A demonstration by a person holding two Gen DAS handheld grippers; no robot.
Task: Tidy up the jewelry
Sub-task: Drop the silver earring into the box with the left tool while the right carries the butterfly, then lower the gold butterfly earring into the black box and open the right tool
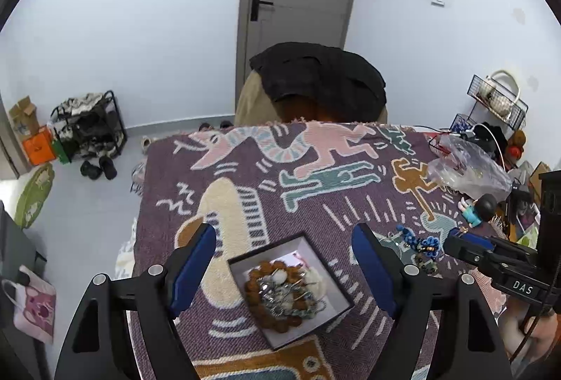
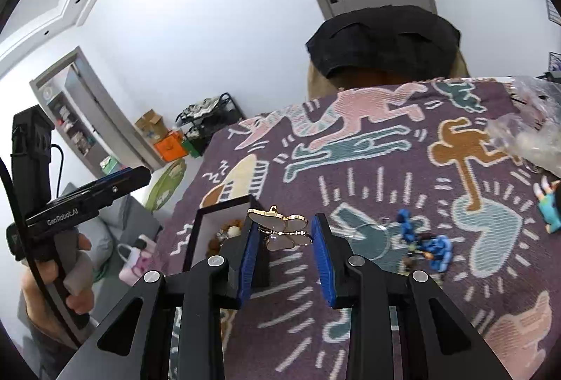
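Left tongs (image 1: 284,260): black angular arms, round silver screw heads at pivots, ribbed blue pads on fingers (image 1: 194,257). Right tongs (image 2: 285,252): same build, black frame, silver screws, blue ribbed pads. Side of black body bears white lettering, "DAS" on one unit, "GenRobot.AI" on other. Thin black cable runs along handle. Hand (image 2: 66,288) on black grip.

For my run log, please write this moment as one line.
left gripper: open over jewelry box | right gripper: holds butterfly piece | blue beads: on blanket
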